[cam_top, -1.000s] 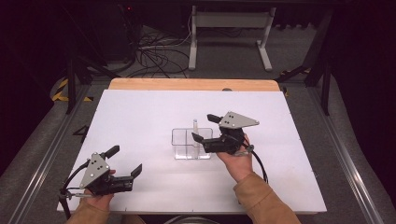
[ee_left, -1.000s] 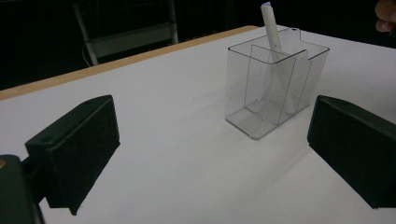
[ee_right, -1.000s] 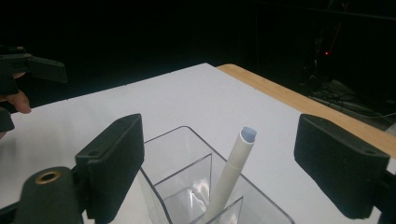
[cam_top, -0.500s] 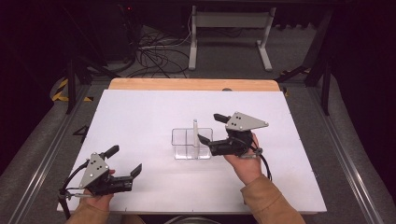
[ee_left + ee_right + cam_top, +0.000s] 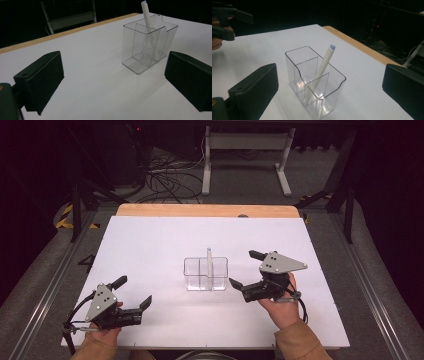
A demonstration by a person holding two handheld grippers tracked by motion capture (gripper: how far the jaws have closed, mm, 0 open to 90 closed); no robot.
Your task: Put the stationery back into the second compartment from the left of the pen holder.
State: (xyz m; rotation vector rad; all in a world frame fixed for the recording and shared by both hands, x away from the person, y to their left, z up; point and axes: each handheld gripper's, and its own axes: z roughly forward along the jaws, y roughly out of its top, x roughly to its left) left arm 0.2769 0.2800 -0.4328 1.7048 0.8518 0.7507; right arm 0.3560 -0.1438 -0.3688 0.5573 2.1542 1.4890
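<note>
The right gripper (image 5: 246, 274) has its fingers (image 5: 253, 93) spread wide with nothing between them; the jaws have just been opening, and the pen they were beside a second ago is now on its own. Since that earlier picture the right hand has drawn back from the clear holder (image 5: 205, 274) toward the right side of the table (image 5: 150, 235), so gripper and holder now stand apart. The white pen (image 5: 209, 261) leans inside the holder, its lower end down in one compartment and its top against the dividing wall; which compartment it is, the glare on the plastic makes hard to say for certain. The left gripper (image 5: 134, 292) rests near the front left corner, well apart from the holder, jaws open and empty, and it has not shifted.

I judge that the placing is done: the pen is dropped in and released, and the hand is clearing away.

By count: one holder with what look like two compartments, one pen, two grippers, one white table top with a wooden strip (image 5: 205, 210) along its far edge.
</note>
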